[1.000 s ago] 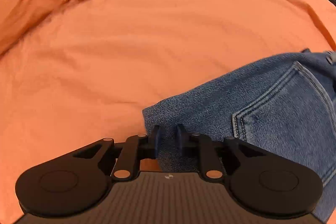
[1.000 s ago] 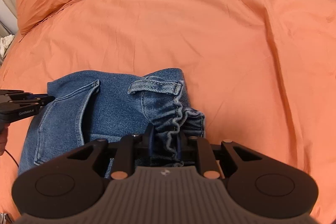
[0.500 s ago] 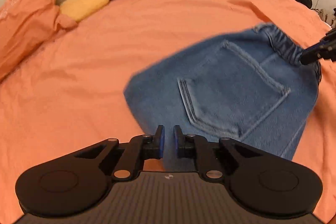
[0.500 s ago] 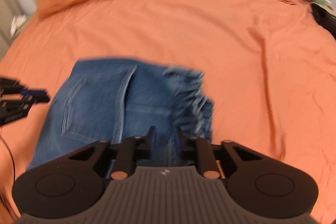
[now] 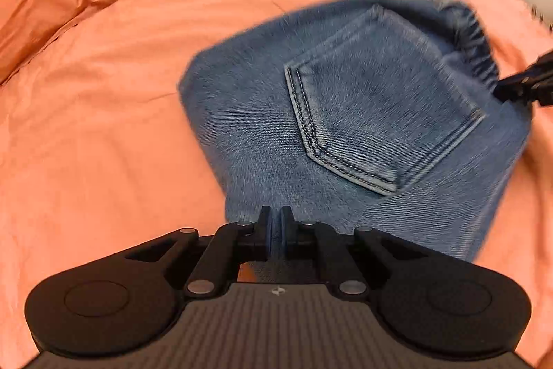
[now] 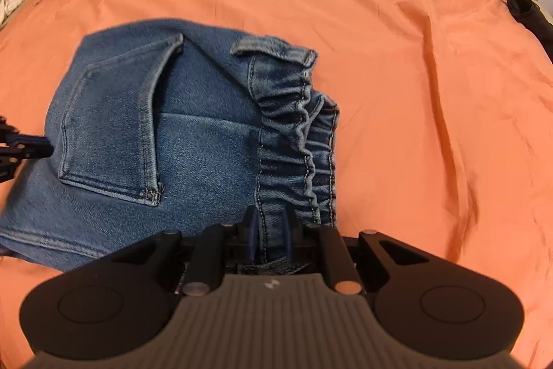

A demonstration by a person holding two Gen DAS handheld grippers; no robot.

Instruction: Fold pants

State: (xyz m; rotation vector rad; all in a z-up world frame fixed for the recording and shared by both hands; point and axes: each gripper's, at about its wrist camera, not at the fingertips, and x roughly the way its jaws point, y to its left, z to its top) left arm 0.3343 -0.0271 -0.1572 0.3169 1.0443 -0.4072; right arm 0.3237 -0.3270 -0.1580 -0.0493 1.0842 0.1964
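Denim pants [image 6: 193, 134] (folded) lie crosswise, waistband [image 6: 297, 134] toward right gripper [image 6: 269, 230].

The pants [image 6: 207, 140] are blue denim, twill-ribbed, with stitched seams. The bedsheet [image 6: 414, 57] is matt orange cloth, lightly creased. The right tool [image 6: 269, 230] is matt black plastic with small metal pins.
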